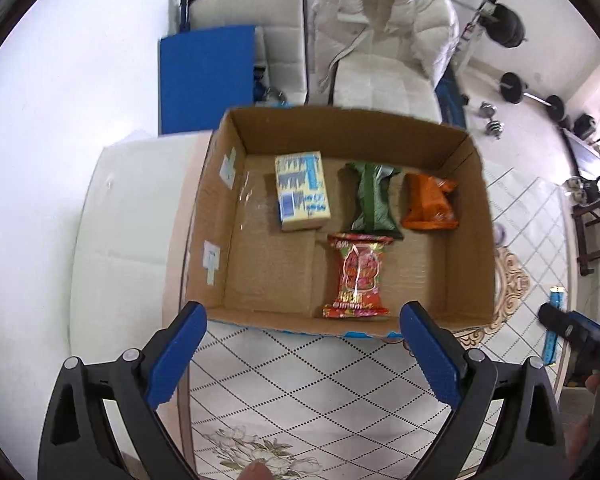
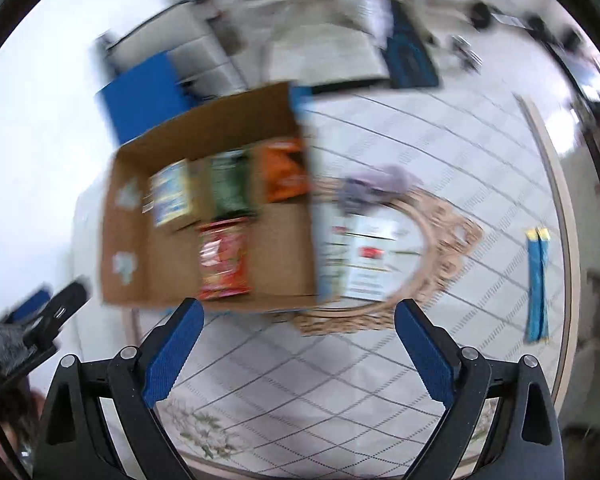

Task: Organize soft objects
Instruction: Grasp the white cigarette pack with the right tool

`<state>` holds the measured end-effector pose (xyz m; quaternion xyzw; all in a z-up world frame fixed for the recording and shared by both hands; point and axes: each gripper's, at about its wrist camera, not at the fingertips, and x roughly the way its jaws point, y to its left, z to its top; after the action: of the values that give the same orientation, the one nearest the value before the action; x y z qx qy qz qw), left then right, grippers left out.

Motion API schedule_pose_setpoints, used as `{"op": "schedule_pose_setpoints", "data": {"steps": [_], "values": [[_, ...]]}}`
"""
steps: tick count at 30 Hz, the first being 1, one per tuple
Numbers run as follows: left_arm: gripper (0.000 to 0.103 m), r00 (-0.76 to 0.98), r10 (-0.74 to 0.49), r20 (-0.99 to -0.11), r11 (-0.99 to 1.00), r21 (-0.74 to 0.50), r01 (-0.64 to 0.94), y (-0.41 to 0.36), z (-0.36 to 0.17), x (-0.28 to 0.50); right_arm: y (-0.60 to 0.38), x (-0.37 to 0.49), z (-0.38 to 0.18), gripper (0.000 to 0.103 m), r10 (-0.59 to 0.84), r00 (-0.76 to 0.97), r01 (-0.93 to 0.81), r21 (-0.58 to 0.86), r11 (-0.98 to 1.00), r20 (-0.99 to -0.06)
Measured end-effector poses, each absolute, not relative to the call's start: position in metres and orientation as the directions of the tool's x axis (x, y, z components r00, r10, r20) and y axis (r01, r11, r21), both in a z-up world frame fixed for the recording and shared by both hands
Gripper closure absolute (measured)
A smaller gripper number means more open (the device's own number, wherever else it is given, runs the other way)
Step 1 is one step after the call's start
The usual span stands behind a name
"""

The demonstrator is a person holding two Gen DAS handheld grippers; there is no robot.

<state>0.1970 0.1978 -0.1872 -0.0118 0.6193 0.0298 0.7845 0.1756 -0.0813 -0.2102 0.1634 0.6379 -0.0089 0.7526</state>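
Just ahead of the left claw, a cardboard box sat on the patterned tablecloth holding 4 soft packs. Nearest the fingertips lay a red snack pack; farther from the claw, in a row of 3, were a yellow-and-blue pack, a green pack and an orange pack. Both claws were spread wide and released, with nothing between their blue pads.

Ahead and to the right of the right claw, outside the box, lay a white pack with a red label, touching or just beside a crumpled purple soft thing, and well off to the right a long blue strip-shaped pack. These looked like the items left to sort.

By their look, the packs would be light, crinkly and slippery, giving under pressure; a hold across the middle of the body seemed safer than on a sealed end, which might slide out. The purple item would likely bunch, so a pinch on a raised fold should serve.

The left view was sharp and showed the box contents clearly, but of the loose items it caught only the blue strip at its edge. The right view, badly blurred, alone showed the white pack and the purple item.
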Motion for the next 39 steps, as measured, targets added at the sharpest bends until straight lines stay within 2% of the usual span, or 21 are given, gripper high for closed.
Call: {"op": "schedule_pose_setpoints", "data": {"steps": [7,14,17,26,31,39], "values": [[0.004,0.135,0.031,-0.99,0.997,0.022,-0.067,0.18,-0.234,0.2,-0.136,0.208,-0.317,0.005,0.258,0.065,0.391,0.263,0.882,-0.964],[0.004,0.094,0.079,-0.992,0.996,0.074,-0.053,0.173,-0.259,0.206,-0.138,0.229,-0.372,0.008,0.279,0.026,0.446,0.261,0.856,-0.96],[0.004,0.083,0.087,-0.993,0.995,0.083,-0.049,0.174,-0.266,0.21,-0.137,0.234,-0.377,0.008,0.326,0.052,0.457,0.313,0.832,-0.944],[0.004,0.062,0.14,-0.988,0.99,0.138,-0.035,0.168,-0.283,0.218,-0.151,0.236,-0.389,0.012,0.306,0.059,0.516,0.291,0.805,-0.95],[0.004,0.005,0.133,-0.991,0.988,0.133,-0.079,0.182,-0.301,0.215,-0.151,0.231,-0.407,0.014,0.366,0.046,0.522,0.335,0.784,-0.929],[0.004,-0.016,0.148,-0.989,0.985,0.149,-0.087,0.181,-0.308,0.216,-0.125,0.246,-0.411,0.015,0.266,-0.017,0.433,0.232,0.871,-0.964]]}}
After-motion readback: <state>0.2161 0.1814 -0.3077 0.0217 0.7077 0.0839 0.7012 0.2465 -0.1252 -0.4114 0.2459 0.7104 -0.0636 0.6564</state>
